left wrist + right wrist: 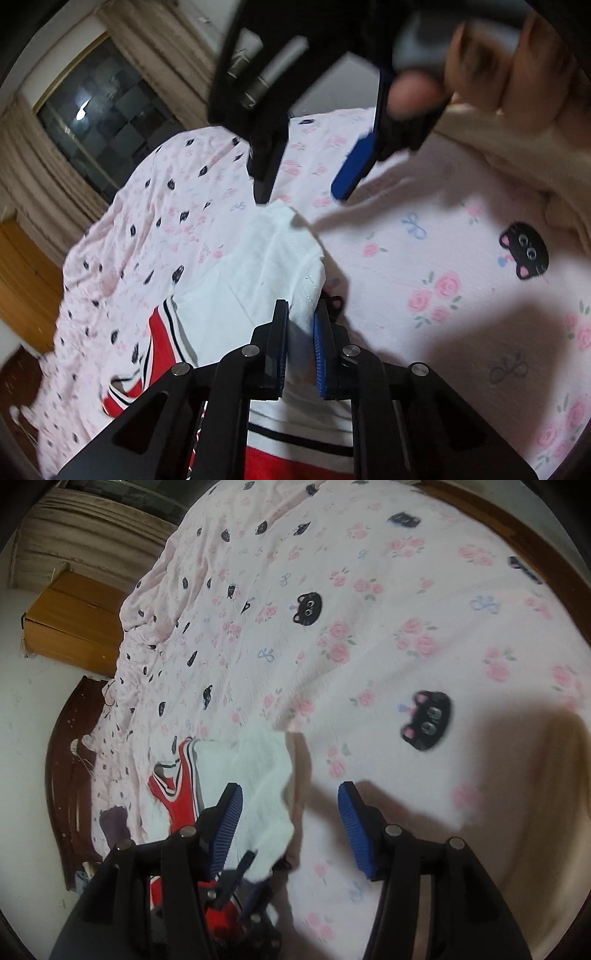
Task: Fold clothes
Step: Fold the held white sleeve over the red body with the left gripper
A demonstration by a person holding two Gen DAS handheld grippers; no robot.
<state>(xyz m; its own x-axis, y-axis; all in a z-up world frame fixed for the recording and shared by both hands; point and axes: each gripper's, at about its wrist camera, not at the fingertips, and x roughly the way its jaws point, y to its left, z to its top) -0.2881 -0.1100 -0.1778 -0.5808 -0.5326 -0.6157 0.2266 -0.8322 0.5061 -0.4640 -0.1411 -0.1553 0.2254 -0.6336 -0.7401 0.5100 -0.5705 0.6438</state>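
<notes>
Already the left claw point(300, 325) is pinching a thin fold of the white cotton garment with red, navy-striped trim point(240, 288), which lies on the pink floral bedsheet with black cat faces point(424, 240) near the bed's edge. Its bite looks shallow, so the cloth could slip out when lifted. The right claw point(290, 823) hangs spread over the garment's free corner and could snag the sheet instead.

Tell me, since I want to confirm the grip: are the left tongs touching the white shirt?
Touching. The left wrist view shows the left tongs closed on a fold of the white shirt, cloth pinched between both pads.
</notes>
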